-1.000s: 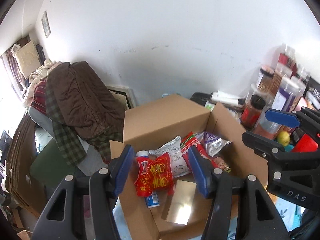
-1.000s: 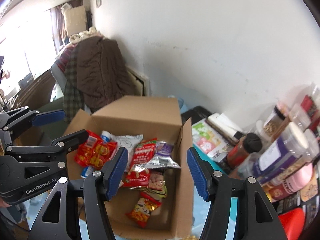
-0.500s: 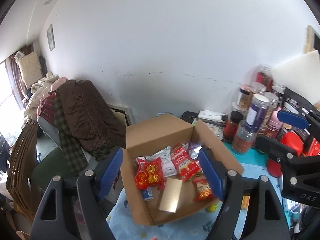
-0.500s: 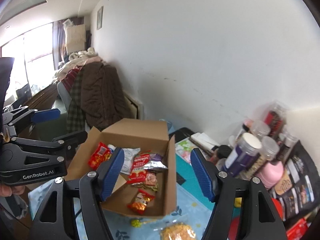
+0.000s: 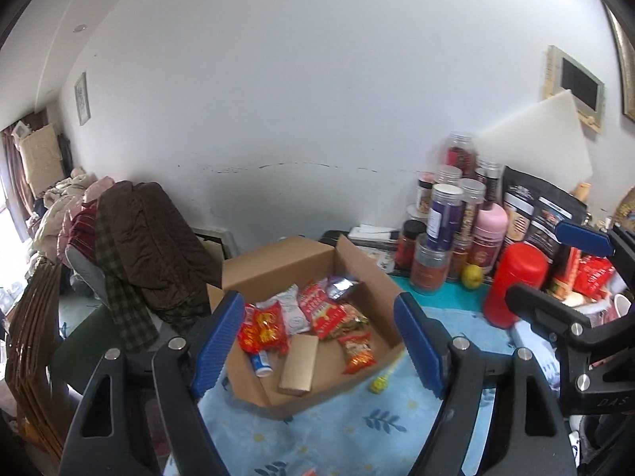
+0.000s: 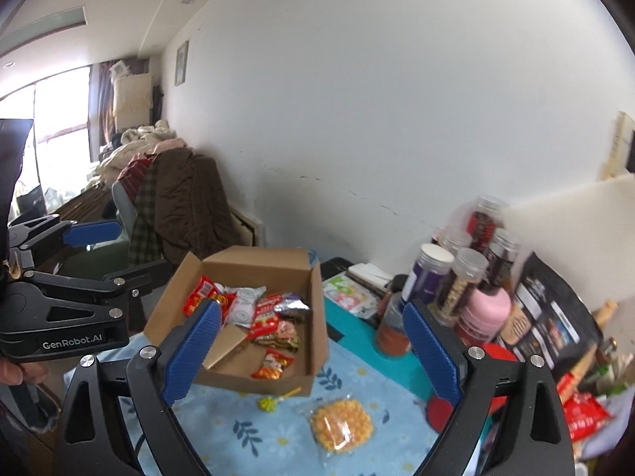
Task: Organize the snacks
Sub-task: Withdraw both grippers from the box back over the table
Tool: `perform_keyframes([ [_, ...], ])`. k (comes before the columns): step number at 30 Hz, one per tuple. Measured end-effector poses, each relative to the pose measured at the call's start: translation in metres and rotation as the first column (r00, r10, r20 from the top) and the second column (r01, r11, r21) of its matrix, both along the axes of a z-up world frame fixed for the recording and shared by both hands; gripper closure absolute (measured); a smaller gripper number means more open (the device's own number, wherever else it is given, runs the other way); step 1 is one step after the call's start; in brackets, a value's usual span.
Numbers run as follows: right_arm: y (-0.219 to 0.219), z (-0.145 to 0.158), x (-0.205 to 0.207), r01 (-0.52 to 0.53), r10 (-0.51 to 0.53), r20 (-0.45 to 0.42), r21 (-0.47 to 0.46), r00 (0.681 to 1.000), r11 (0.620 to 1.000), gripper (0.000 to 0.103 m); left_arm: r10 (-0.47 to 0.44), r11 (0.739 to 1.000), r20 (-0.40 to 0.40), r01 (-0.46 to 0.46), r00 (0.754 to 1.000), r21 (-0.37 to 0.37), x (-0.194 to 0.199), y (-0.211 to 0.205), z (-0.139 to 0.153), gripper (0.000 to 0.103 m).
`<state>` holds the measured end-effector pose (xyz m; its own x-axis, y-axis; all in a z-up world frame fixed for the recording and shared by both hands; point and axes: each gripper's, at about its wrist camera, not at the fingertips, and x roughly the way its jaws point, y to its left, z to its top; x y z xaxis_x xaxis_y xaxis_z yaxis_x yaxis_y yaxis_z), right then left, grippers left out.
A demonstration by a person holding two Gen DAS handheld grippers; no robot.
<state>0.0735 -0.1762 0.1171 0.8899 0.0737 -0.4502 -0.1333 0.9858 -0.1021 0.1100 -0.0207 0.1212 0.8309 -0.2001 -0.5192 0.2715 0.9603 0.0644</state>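
An open cardboard box (image 5: 285, 265) (image 6: 317, 317) sits on a blue floral cloth and holds several snack packets: a red and yellow one (image 5: 264, 327), a white one (image 5: 289, 311) and a red one (image 5: 323, 313). A clear bag of yellow snacks (image 6: 341, 426) and a yellow lollipop (image 6: 268, 402) (image 5: 379, 382) lie on the cloth in front of the box. My left gripper (image 5: 317, 345) is open and empty, held back above the box. My right gripper (image 6: 311, 357) is open and empty, also above and in front of the box.
Jars and bottles (image 5: 448, 214) crowd the back right beside a red bottle (image 5: 516, 281), a black pouch (image 6: 547, 313) and a white board (image 5: 532, 139). A chair piled with clothes (image 5: 135, 234) stands to the left of the table.
Both grippers have pulled up and back from the box, so it looks smaller and the cloth, lollipop and yellow snack bag have come into view. Both stayed open.
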Motion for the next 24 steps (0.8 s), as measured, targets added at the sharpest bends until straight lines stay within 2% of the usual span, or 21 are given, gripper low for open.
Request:
perform_keyframes([
  [10,-0.021,-0.032,-0.041,0.086,-0.084,-0.039,0.042,0.996,0.995,0.006,-0.088,0.996,-0.028,0.087,0.996,-0.008,-0.032,-0.019,-0.022,0.025],
  [14,-0.026,-0.045,-0.052,0.094,-0.092,-0.059,0.048,0.994,0.994,0.006,-0.140,0.990,-0.057,0.140,0.988,-0.013,-0.040,-0.029,-0.036,0.025],
  [24,-0.033,-0.073,-0.070,0.110,-0.104,-0.095,0.062,0.990,0.992,0.006,-0.182,0.983,-0.084,0.181,0.980,-0.019,-0.050,-0.040,-0.069,0.025],
])
